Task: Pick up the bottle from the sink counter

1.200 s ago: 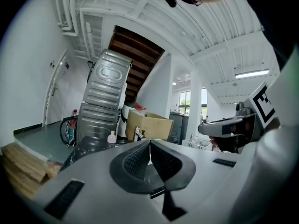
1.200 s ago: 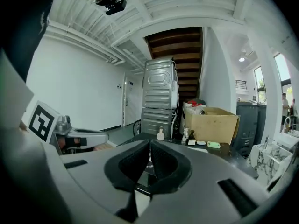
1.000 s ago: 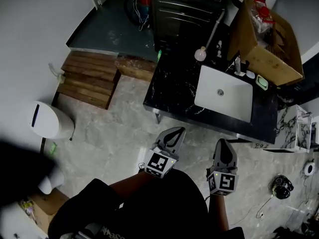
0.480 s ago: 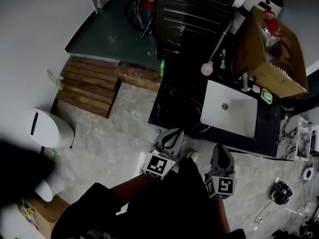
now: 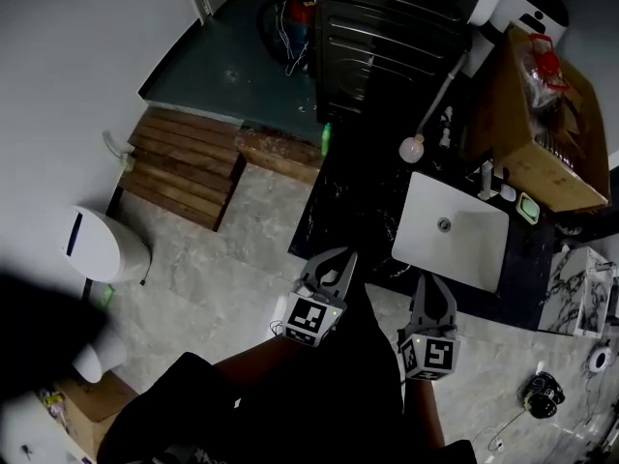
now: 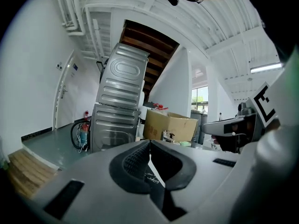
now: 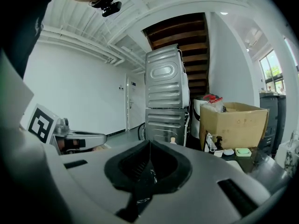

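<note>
The black marble sink counter (image 5: 356, 199) with its white basin (image 5: 471, 249) lies just ahead of both grippers in the head view. A small green bottle (image 5: 326, 140) stands at its far left corner, and small white bottles (image 5: 446, 117) stand behind the basin. My left gripper (image 5: 338, 258) is shut and empty, at the counter's near edge. My right gripper (image 5: 432, 282) is shut and empty too, in front of the basin. A small pale bottle (image 7: 173, 140) shows past the right gripper (image 7: 149, 142). The shut jaws of the left gripper (image 6: 149, 142) point toward the counter.
A cardboard box (image 5: 542, 114) sits at the counter's far right, beside a faucet (image 5: 486, 177) and a green soap dish (image 5: 528, 207). A round pale knob on a stick (image 5: 413, 149) leans there. Stacked metal machines (image 5: 397, 22), a wooden pallet (image 5: 189, 162) and a white bin (image 5: 97, 245) stand around.
The counter has come closer to both grippers as the person has stepped toward it. Both grippers have stayed shut and empty.
</note>
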Action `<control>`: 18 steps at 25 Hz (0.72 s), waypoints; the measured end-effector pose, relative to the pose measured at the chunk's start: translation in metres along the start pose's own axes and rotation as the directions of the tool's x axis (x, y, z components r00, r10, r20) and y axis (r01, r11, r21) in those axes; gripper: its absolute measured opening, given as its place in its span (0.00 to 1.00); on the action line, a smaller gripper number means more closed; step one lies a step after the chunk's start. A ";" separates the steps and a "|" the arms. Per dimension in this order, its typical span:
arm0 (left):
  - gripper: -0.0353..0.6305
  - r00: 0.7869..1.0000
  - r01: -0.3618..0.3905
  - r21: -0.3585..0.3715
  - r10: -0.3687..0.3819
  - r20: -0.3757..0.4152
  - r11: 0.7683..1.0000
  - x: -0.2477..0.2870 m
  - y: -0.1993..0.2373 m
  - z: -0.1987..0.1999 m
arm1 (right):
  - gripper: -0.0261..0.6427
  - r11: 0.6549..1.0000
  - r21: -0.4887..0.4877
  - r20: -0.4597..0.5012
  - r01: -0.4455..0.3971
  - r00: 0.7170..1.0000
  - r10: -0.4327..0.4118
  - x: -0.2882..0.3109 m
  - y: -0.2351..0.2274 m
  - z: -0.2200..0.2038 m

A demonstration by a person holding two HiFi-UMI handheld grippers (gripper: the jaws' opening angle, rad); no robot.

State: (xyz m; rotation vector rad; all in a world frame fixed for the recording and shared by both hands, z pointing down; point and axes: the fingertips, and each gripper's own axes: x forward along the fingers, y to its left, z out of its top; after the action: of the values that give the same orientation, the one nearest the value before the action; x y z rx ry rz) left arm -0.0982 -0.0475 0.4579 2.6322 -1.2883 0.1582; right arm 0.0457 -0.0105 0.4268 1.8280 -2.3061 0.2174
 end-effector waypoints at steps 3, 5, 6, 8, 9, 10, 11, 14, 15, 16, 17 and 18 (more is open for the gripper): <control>0.08 1.000 0.007 0.015 -0.007 0.006 1.000 0.027 0.005 0.011 | 0.10 1.000 -0.014 0.011 -0.001 1.000 0.001 0.027 -0.023 0.010; 0.08 1.000 0.008 0.020 -0.008 0.011 1.000 0.048 0.009 0.014 | 0.10 1.000 -0.025 0.026 -0.003 1.000 0.004 0.045 -0.038 0.019; 0.08 1.000 0.010 0.020 -0.010 0.002 1.000 0.059 0.011 0.014 | 0.10 1.000 -0.021 0.034 -0.006 0.999 0.007 0.055 -0.044 0.023; 0.08 1.000 0.016 0.023 -0.016 -0.017 1.000 0.084 0.016 0.016 | 0.10 1.000 -0.007 0.046 -0.012 0.999 0.012 0.073 -0.057 0.029; 0.08 1.000 0.019 0.029 -0.019 -0.020 0.999 0.096 0.018 0.020 | 0.10 1.000 0.003 0.048 -0.013 0.999 0.013 0.082 -0.063 0.030; 0.08 1.000 0.022 0.036 -0.021 -0.021 0.999 0.108 0.020 0.025 | 0.10 1.000 0.018 0.049 -0.013 0.999 0.012 0.091 -0.069 0.031; 0.08 1.000 0.023 0.043 -0.022 -0.023 0.999 0.118 0.021 0.030 | 0.10 0.999 0.035 0.047 -0.012 0.999 0.010 0.100 -0.074 0.032; 0.08 1.000 0.018 0.053 -0.017 -0.026 0.998 0.147 0.028 0.035 | 0.10 0.998 0.061 0.048 -0.013 0.999 0.010 0.124 -0.091 0.035; 0.08 0.999 0.018 0.046 -0.017 -0.029 0.999 0.157 0.029 0.035 | 0.10 0.998 0.061 0.048 -0.014 0.999 0.011 0.131 -0.096 0.036; 0.08 0.999 0.020 0.039 -0.018 -0.031 0.999 0.165 0.031 0.035 | 0.10 0.998 0.061 0.042 -0.014 0.999 0.012 0.137 -0.101 0.035; 0.08 0.999 0.021 0.033 -0.020 -0.030 0.999 0.173 0.032 0.036 | 0.10 0.998 0.063 0.028 -0.016 0.999 0.014 0.142 -0.107 0.031; 0.08 0.999 0.023 0.030 -0.022 -0.025 0.999 0.181 0.034 0.037 | 0.10 0.998 0.066 0.009 -0.019 1.000 0.018 0.148 -0.112 0.026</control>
State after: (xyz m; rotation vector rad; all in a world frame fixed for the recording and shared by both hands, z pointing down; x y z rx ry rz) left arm -0.0135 -0.2151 0.4602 2.6603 -1.2577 0.2071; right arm 0.1203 -0.1817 0.4366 1.8421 -2.3490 0.2924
